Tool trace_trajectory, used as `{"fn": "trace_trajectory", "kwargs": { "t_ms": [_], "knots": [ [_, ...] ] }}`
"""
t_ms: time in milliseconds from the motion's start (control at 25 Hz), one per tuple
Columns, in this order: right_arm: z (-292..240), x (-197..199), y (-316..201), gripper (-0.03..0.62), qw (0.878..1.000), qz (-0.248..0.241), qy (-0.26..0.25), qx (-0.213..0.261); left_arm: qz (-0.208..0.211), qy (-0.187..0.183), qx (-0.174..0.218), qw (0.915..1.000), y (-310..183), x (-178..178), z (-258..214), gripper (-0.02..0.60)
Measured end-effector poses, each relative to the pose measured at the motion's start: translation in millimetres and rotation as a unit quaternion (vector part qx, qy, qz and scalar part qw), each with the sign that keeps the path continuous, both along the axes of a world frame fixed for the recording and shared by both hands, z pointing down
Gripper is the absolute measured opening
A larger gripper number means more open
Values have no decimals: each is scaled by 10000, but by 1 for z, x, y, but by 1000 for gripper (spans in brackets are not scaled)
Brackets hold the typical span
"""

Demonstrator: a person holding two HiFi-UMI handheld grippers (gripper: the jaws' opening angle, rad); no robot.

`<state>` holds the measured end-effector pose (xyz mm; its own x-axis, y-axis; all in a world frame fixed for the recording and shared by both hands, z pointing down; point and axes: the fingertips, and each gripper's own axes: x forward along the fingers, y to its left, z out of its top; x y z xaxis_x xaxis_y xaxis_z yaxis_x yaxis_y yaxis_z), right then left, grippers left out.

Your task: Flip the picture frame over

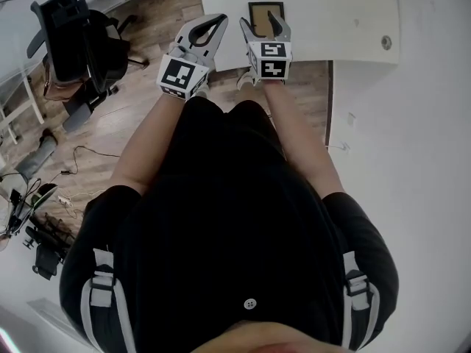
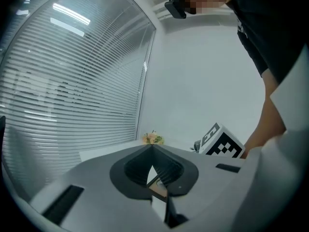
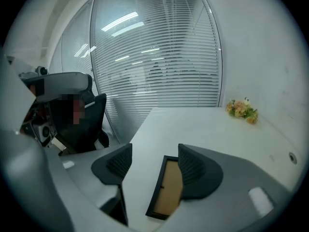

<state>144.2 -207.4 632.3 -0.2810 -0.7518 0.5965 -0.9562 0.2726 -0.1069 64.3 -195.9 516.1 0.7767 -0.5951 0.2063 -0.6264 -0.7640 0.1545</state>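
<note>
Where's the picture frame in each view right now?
Head view: picture frame top centre, on the white table.
Left gripper view: brown sliver low centre, probably it.
Right gripper view: lower centre, below parted jaws.
Shared landmark: flowers, both gripper views.

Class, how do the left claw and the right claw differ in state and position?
The left claw has jaws meeting at the tips; the right claw has them apart. The right claw hangs over the picture frame; the left claw is beside it, at the desk edge. Both carry marker cubes.
</note>
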Motion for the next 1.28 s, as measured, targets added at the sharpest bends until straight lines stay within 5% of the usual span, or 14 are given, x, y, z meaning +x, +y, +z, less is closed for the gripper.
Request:
{"fn": "trace_trajectory", "kwargs": {
  "t_ms": [520,1280],
  "knots": [
    [67,-1,5,226,9966,197,284,-743,-71,-88,-339,9994,-7,8,54,5],
    [106,2,18,126,9877,331,651,-1382,-52,-49,-572,9983,1,6,71,5]
  ]
}}
